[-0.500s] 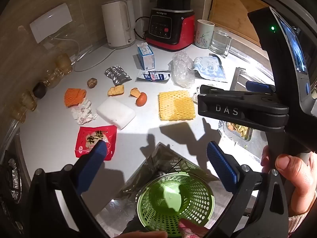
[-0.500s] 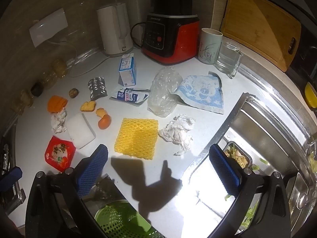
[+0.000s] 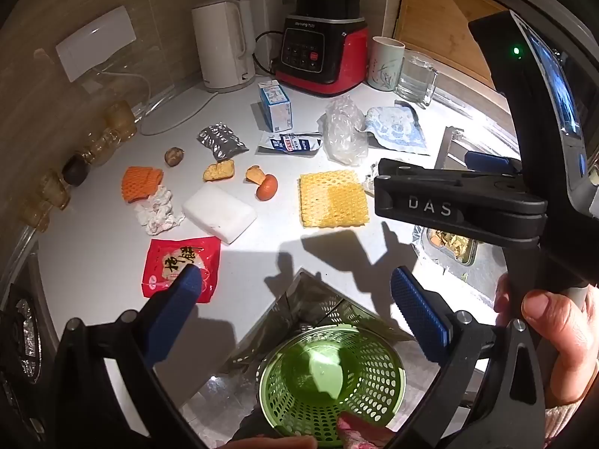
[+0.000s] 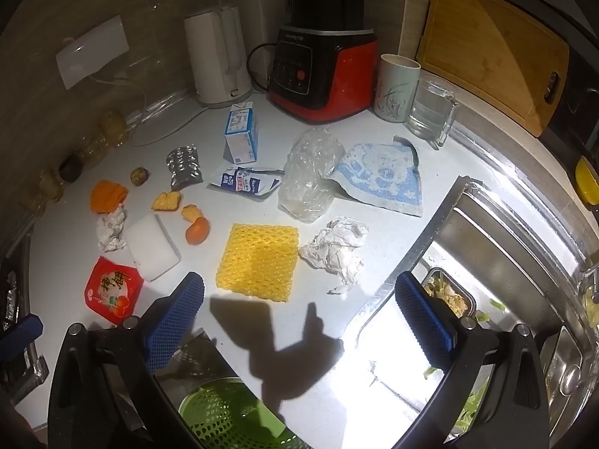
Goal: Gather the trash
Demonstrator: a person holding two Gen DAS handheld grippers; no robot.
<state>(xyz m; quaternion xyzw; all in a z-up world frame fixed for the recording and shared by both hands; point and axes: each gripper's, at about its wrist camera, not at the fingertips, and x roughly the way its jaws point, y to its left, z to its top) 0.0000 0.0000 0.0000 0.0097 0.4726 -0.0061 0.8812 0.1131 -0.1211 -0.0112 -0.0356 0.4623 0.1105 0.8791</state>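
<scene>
I hold both grippers, left [image 3: 299, 292] and right [image 4: 305, 299], jaws apart and holding nothing, above the counter [image 4: 374, 340]; trash lies scattered ahead: yellow foam net [image 4: 258, 262], crumpled paper [image 4: 337, 250], red wrapper [image 3: 181, 267]; green basket [image 3: 331, 374] sits below.

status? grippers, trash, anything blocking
Left gripper open, empty; right gripper open, empty. Trash uncollected on counter: yellow foam net, crumpled tissue. Green basket empty below. No obstruction.

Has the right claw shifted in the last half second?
No. The right claw sits exactly as before against the yellow foam net on the counter.
</scene>
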